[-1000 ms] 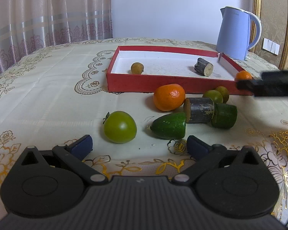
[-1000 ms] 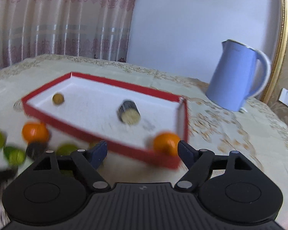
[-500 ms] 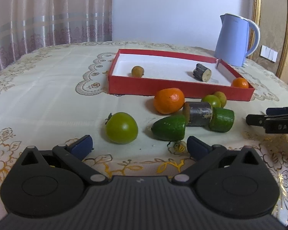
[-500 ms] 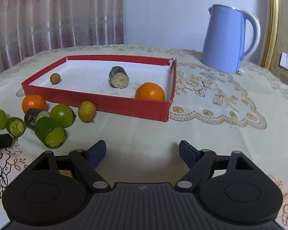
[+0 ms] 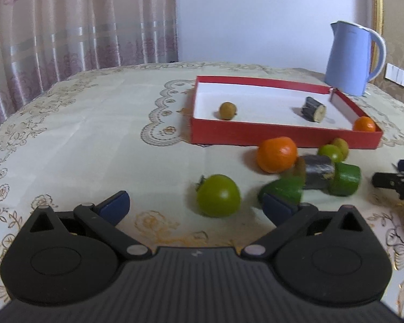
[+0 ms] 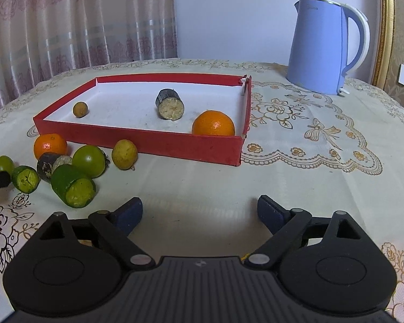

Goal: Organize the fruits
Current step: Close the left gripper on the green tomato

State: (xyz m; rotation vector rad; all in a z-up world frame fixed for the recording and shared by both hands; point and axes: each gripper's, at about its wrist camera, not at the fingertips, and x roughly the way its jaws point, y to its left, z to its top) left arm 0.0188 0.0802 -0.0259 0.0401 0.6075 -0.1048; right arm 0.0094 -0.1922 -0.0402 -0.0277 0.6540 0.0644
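Note:
A red tray [image 5: 256,136] [image 6: 159,141] holds a small brown fruit [image 5: 227,110], a dark cut piece [image 5: 313,109] and an orange [image 6: 213,123]. In front of it on the cloth lie an orange [image 5: 277,154], a green tomato [image 5: 218,195], green cut pieces [image 5: 346,179] [image 6: 72,186], a dark piece [image 5: 317,171], a small green fruit [image 6: 89,160] and a yellow fruit [image 6: 124,154]. My left gripper [image 5: 195,207] is open and empty, just before the green tomato. My right gripper [image 6: 200,212] is open and empty over bare cloth, right of the loose fruit.
A blue kettle [image 5: 350,59] [image 6: 324,44] stands behind the tray at the right. Curtains hang behind the table at the left. The right gripper's tip [image 5: 393,181] shows at the right edge of the left wrist view.
The left gripper has shifted left, so the fruit now sits right of its centre. The right gripper has drawn back from the tray, leaving an orange inside it, and has steadied.

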